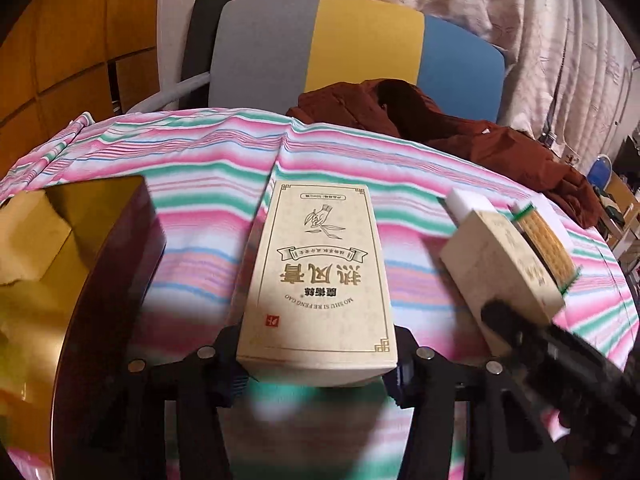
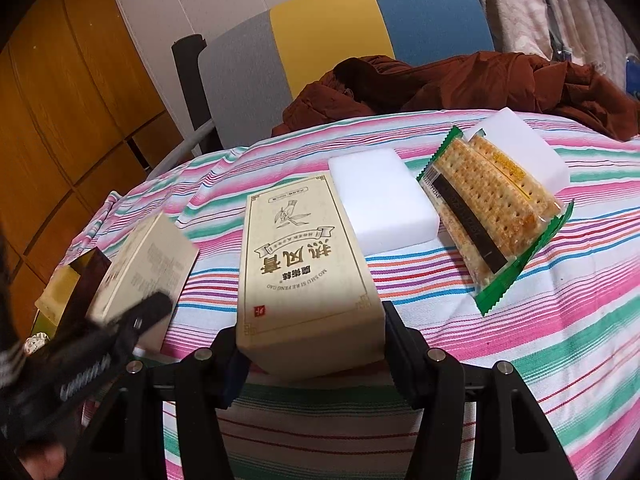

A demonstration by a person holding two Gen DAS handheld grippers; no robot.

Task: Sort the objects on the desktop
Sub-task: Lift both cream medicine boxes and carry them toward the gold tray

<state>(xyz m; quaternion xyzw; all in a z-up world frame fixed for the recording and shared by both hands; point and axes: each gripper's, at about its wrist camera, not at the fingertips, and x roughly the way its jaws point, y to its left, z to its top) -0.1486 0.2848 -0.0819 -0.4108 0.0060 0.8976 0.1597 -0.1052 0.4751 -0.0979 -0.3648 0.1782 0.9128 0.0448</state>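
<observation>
Two cream cardboard boxes with gold print are in hand above the striped tablecloth (image 1: 208,168). In the left wrist view one cream box (image 1: 316,272) sits between the pads of my left gripper (image 1: 316,364), which is shut on its near end. My right gripper (image 2: 312,348) is shut on the other cream box (image 2: 304,264). Each view also shows the other hand's box (image 1: 504,264) (image 2: 148,268) gripped by a black finger. A white sponge block (image 2: 380,200) and a green-edged cracker packet (image 2: 492,216) lie on the cloth beyond.
A dark box with gold lining (image 1: 100,260) stands open at the table's left. A second white block (image 2: 528,148) lies under the crackers' far end. A brown jacket (image 1: 480,136) is heaped at the table's far edge, in front of a grey, yellow and blue chair back (image 1: 360,44).
</observation>
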